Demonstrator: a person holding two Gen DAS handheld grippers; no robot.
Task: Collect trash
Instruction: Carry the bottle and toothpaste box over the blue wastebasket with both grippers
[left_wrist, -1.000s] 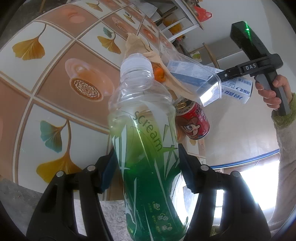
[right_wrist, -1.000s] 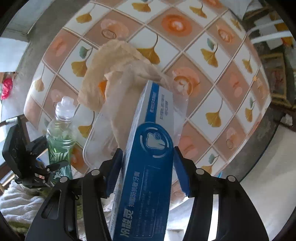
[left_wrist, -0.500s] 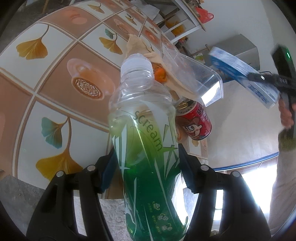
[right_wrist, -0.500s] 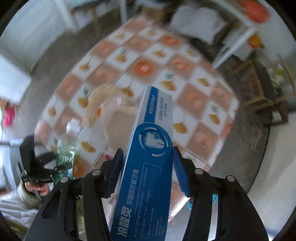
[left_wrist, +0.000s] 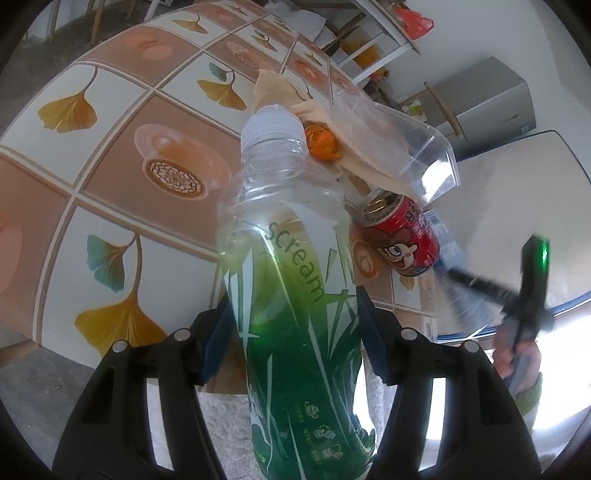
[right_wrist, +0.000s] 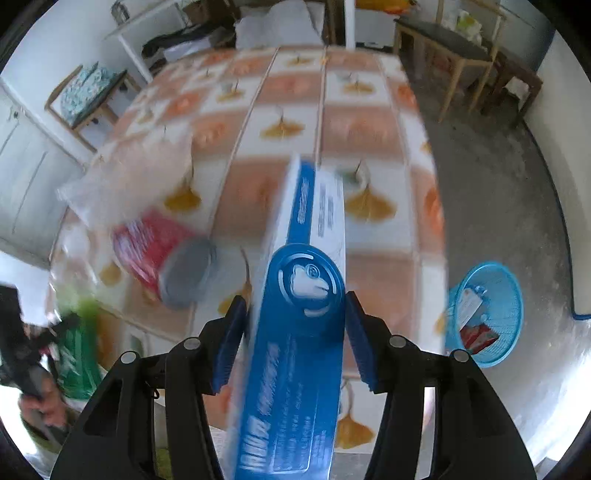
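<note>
My left gripper (left_wrist: 293, 332) is shut on a clear green plastic bottle (left_wrist: 291, 273) with a white cap, held above the table's near edge. My right gripper (right_wrist: 295, 339) is shut on a long blue and white toothpaste box (right_wrist: 295, 332); it shows blurred at the right of the left wrist view (left_wrist: 480, 291). A red drink can (left_wrist: 400, 236) lies on its side on the tiled table (left_wrist: 110, 155), also in the right wrist view (right_wrist: 162, 254). Behind it lie a clear plastic container (left_wrist: 399, 147), crumpled brown paper (left_wrist: 280, 88) and an orange peel (left_wrist: 321, 142).
A blue mesh waste basket (right_wrist: 484, 314) with some trash inside stands on the grey floor right of the table. Chairs, a wooden table and shelves stand further back along the white walls.
My right gripper swung with the toothpaste box away from the clear container, down and toward the table's edge near the can, and now faces the basket side. My left gripper held still with the bottle.
</note>
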